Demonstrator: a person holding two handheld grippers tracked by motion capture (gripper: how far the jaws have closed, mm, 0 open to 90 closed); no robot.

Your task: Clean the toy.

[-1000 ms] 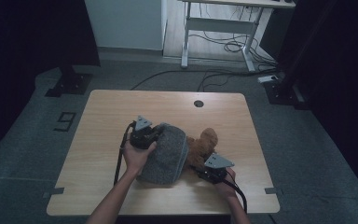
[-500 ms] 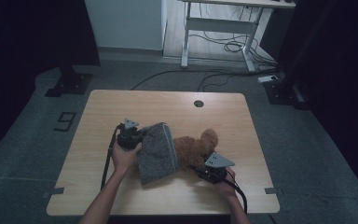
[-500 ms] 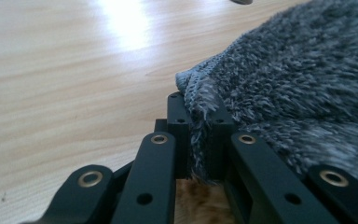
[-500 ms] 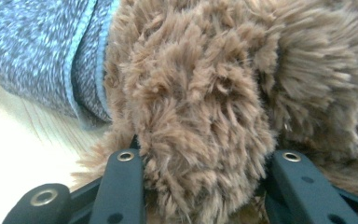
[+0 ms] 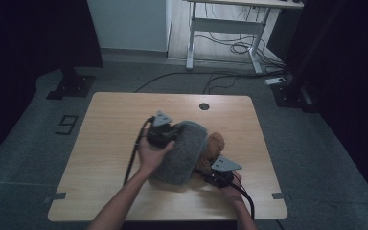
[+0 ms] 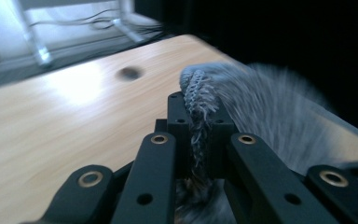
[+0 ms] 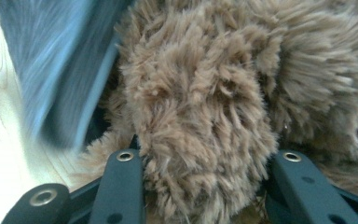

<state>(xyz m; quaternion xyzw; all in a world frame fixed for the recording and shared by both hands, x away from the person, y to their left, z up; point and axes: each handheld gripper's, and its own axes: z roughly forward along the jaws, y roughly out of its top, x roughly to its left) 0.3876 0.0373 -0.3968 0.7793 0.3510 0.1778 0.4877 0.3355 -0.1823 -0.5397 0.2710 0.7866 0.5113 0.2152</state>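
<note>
High view, from left to right: bare wood takes up the near-left part of the table [image 5: 100,143], then comes the person's left hand [image 5: 149,155], which carries the left gripper [image 5: 168,135] at the left edge of a grey knitted cloth [image 5: 184,151]. In the left gripper view the two black jaws stand pressed together on that cloth's stitched hem, which runs up between the pads, so the grip is on the edge and not on the bulk, a hold that judging by the drape lets the fabric be drawn over what lies beside it. The cloth arches up from the hem and falls toward the right, where a brown plush toy [image 5: 212,148] shows past its right edge, partly covered. The toy lies on the table right of centre, near the front edge. Farther right and nearer the person, the right gripper [image 5: 214,178] meets the toy's lower end; in the right gripper view its jaws sit either side of a thick wad of brown fur [image 7: 205,121], clamped on it, which seems meant to pin the toy in place while the cloth goes over it. The grommet hole [image 5: 204,106] lies behind, well apart.
</note>
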